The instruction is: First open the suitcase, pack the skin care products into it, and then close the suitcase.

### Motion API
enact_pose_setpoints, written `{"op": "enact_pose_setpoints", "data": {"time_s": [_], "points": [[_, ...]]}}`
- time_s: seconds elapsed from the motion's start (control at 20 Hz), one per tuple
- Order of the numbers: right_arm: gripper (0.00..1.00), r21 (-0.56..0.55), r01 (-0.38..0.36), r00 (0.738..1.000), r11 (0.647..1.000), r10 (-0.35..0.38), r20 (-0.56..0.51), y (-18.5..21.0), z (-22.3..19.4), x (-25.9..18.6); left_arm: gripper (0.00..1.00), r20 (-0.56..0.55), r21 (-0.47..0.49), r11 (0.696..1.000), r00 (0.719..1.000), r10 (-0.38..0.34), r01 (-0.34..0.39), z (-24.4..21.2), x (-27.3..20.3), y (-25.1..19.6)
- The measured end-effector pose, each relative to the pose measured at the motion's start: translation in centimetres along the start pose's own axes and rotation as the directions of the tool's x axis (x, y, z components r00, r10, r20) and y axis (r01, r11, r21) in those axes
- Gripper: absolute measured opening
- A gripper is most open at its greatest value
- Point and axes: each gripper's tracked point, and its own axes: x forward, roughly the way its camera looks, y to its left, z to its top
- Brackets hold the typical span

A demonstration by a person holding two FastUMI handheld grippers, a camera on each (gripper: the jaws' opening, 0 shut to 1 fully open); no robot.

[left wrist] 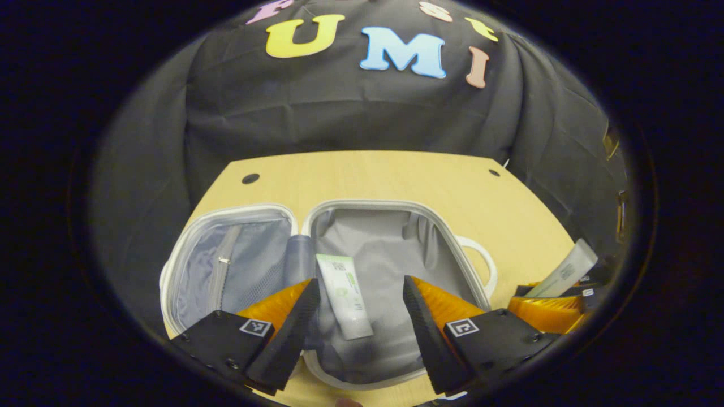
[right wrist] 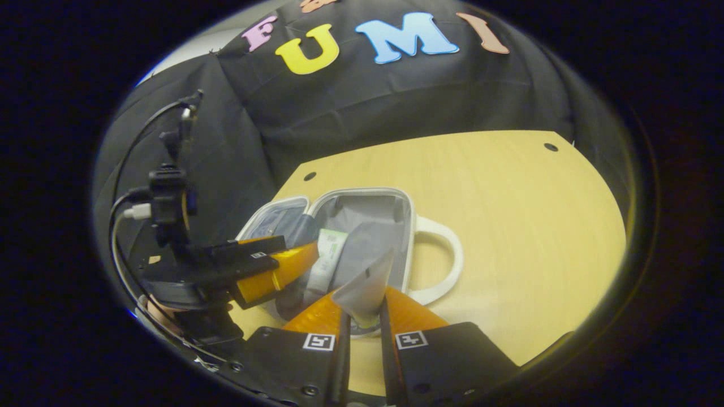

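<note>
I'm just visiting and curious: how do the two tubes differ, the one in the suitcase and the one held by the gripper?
The green-labelled tube lies flat on the grey lining of the open suitcase, free of the open left gripper above it. The plain grey tube stands tilted, its crimped end up, clamped in the right gripper above the suitcase's near edge. Both are squeeze tubes.

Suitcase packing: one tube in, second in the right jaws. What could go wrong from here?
1. The grey tube is pinched near one end in the right gripper, so it might swing or slip.
2. The left gripper hangs open over the suitcase and white tube, so the grippers could collide.
</note>
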Motion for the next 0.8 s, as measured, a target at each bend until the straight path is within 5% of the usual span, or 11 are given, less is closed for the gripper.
{"op": "enact_pose_setpoints", "data": {"time_s": [0.3,0.45,0.55,0.6,0.8], "points": [[0.22,-0.064,-0.02,0.995,0.998,0.014,-0.096,1.2,-1.4,4.2,0.96,0.088,-0.131,0.985,0.988,0.123,-0.111,0.6,-5.1,7.6],[0.31,-0.05,-0.02,0.999,0.999,0.017,-0.051,1.0,-0.3,4.4,0.96,0.081,-0.202,0.958,0.971,0.223,-0.203,-0.5,-6.4,13.0],[0.45,-0.037,-0.029,1.0,0.999,0.029,0.003,1.1,1.0,3.9,0.96,0.086,-0.264,0.933,0.957,0.277,-0.246,-0.7,-7.6,15.9],[0.74,-0.039,-0.021,0.999,0.999,0.022,0.035,0.9,1.8,3.5,0.96,0.086,-0.292,0.918,0.949,0.304,-0.267,-0.9,-8.1,17.4],[0.87,-0.052,0.027,0.991,0.998,-0.02,0.136,0.2,3.9,1.1,0.96,0.081,-0.358,0.868,0.914,0.397,-0.345,-1.3,-9.6,24.1]]}}
